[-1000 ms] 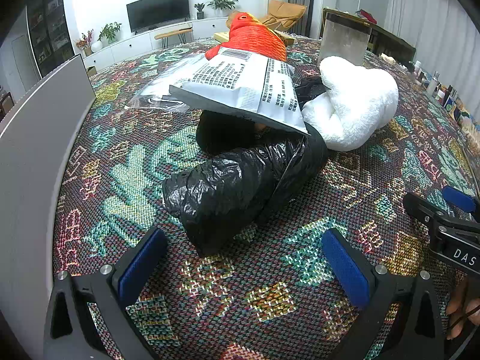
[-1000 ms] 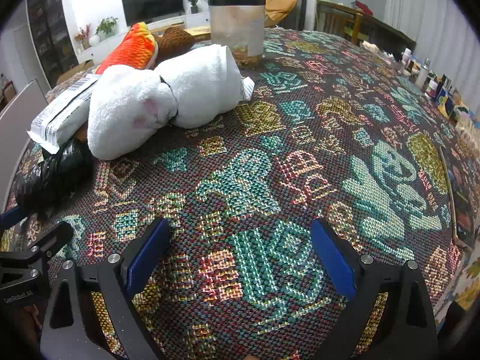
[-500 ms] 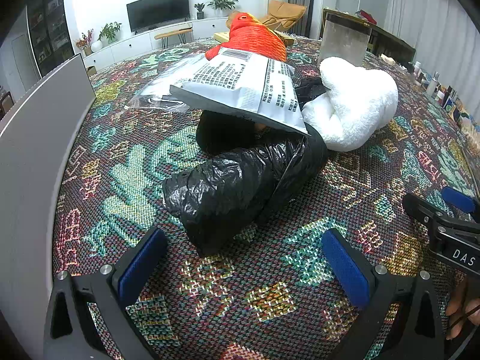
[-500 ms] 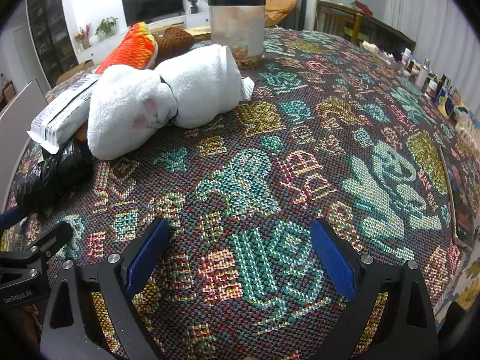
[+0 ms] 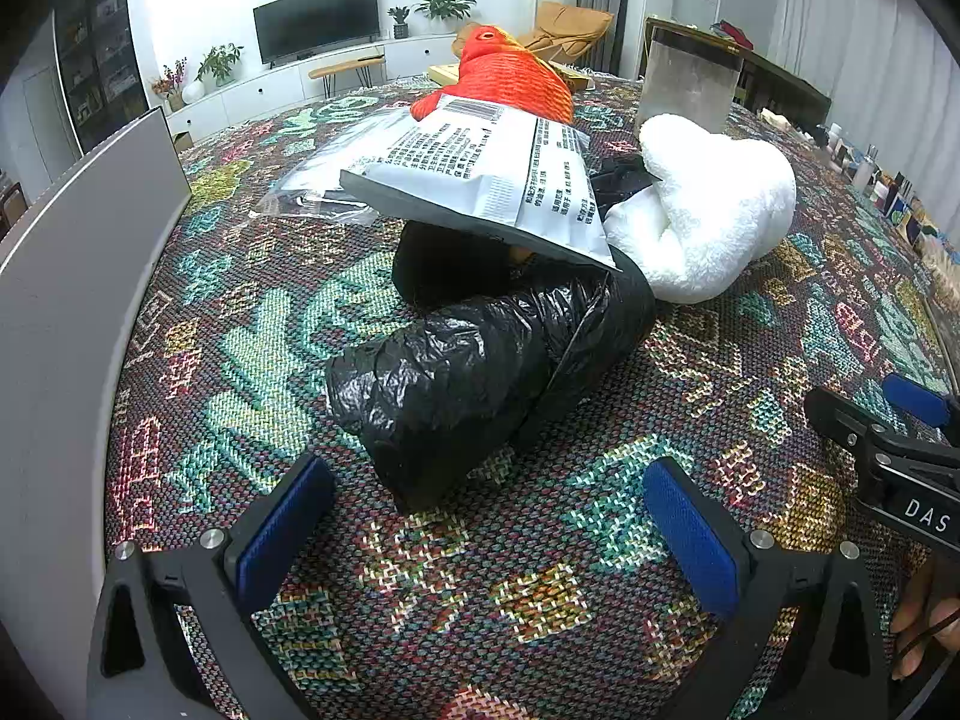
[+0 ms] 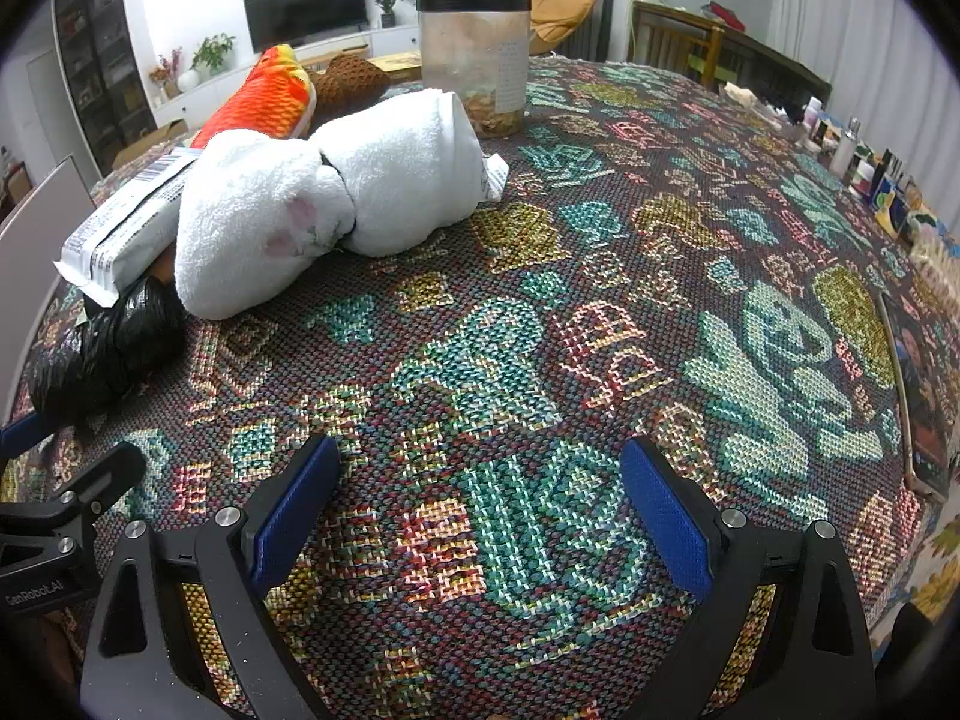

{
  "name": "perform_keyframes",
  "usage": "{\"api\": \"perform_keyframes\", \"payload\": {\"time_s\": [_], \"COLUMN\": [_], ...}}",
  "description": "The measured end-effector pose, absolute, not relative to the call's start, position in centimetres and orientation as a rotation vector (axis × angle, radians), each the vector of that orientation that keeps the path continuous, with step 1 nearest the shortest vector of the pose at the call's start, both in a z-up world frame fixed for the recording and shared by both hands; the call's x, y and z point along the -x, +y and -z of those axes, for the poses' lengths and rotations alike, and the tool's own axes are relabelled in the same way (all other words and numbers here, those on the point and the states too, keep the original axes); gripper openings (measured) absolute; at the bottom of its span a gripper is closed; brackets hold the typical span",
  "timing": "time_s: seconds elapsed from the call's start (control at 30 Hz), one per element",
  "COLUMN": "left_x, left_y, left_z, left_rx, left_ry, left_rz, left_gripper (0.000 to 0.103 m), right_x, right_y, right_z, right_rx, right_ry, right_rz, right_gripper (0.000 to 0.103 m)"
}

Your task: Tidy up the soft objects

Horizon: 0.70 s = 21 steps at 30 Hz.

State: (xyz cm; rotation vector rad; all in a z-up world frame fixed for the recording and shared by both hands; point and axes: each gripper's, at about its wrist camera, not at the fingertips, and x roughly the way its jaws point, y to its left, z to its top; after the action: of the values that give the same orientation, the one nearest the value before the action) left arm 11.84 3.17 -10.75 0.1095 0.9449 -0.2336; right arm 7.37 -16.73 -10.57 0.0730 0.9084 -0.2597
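Left tongs [image 5: 487,516]: held low over the desk and level with it, pointing at the pile; spread wide, blue pads well apart, nothing between them. The near end of the black bag lies just ahead of the gap, not touching either pad.
Right tongs [image 6: 477,516]: held low over bare cloth, spread equally wide and empty; the pile sits well off to their left front.
Side by side: each pair of tongs shows at the edge of the other's view, so the two sit close together at the near edge of the desk.
Hand: a few fingers [image 5: 924,618] show at the lower right of the left view, beside the right tongs' handle.
Desk [image 6: 600,324]: covered in a woven cloth of many colours.
Black bag [image 5: 480,372]: a crumpled plastic roll lying on the cloth, its far end tucked under the mailer.
Mailer [image 5: 480,174]: a grey printed pouch resting tilted on top of the black bag, leaning back against the orange toy.
White plush [image 6: 324,204]: two soft white lumps touching each other, just right of the bag and mailer.
Orange toy [image 5: 516,84]: a knitted piece at the back of the pile.
Jar [image 6: 474,60]: a clear tub with a dark lid, upright behind the white plush.
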Motion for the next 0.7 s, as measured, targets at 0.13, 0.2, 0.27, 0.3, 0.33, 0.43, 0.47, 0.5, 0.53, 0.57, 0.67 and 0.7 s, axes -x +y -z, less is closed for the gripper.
{"api": "perform_keyframes", "payload": {"time_s": [0.13,0.2,0.27,0.3,0.33,0.43,0.47,0.5,0.53,0.57,0.67,0.7], "left_x": [-11.85,-11.85,-11.85,-11.86,-11.86,-11.86,-11.86,-11.86,-11.86,-11.86,-11.86,-11.86], "left_y": [3.16,3.15,3.15,3.15,3.15,3.15,3.15,3.14,3.14,3.14,3.12,3.12], "left_z": [10.75,10.75,10.76,10.76,10.76,10.76,10.77,10.77,10.76,10.77,10.77,10.77], "left_rx": [-0.109,-0.11,-0.109,-0.109,-0.109,-0.109,-0.109,-0.109,-0.109,-0.109,-0.109,-0.109], "left_ry": [0.945,0.945,0.945,0.945,0.945,0.945,0.945,0.945,0.945,0.945,0.945,0.945], "left_rz": [0.234,0.234,0.234,0.234,0.234,0.234,0.234,0.234,0.234,0.234,0.234,0.234], "left_gripper": [0.103,0.103,0.103,0.103,0.103,0.103,0.103,0.103,0.103,0.103,0.103,0.103], "right_x": [-7.41,-7.38,-7.37,-7.37,-7.45,-7.47,-7.42,-7.42,-7.57,-7.42,-7.56,-7.55], "right_y": [-16.78,-16.73,-16.72,-16.73,-16.84,-16.87,-16.81,-16.82,-17.01,-16.82,-17.0,-16.99], "right_z": [10.56,10.56,10.56,10.56,10.57,10.57,10.56,10.56,10.57,10.56,10.56,10.56], "right_rx": [-0.073,-0.073,-0.073,-0.072,-0.073,-0.072,-0.072,-0.072,-0.073,-0.072,-0.072,-0.072], "right_ry": [0.908,0.908,0.908,0.908,0.908,0.908,0.907,0.907,0.907,0.907,0.907,0.907], "right_rz": [0.26,0.26,0.26,0.26,0.26,0.261,0.261,0.261,0.261,0.261,0.261,0.261], "right_gripper": [0.097,0.097,0.097,0.097,0.097,0.097,0.097,0.097,0.097,0.097,0.097,0.097]}}
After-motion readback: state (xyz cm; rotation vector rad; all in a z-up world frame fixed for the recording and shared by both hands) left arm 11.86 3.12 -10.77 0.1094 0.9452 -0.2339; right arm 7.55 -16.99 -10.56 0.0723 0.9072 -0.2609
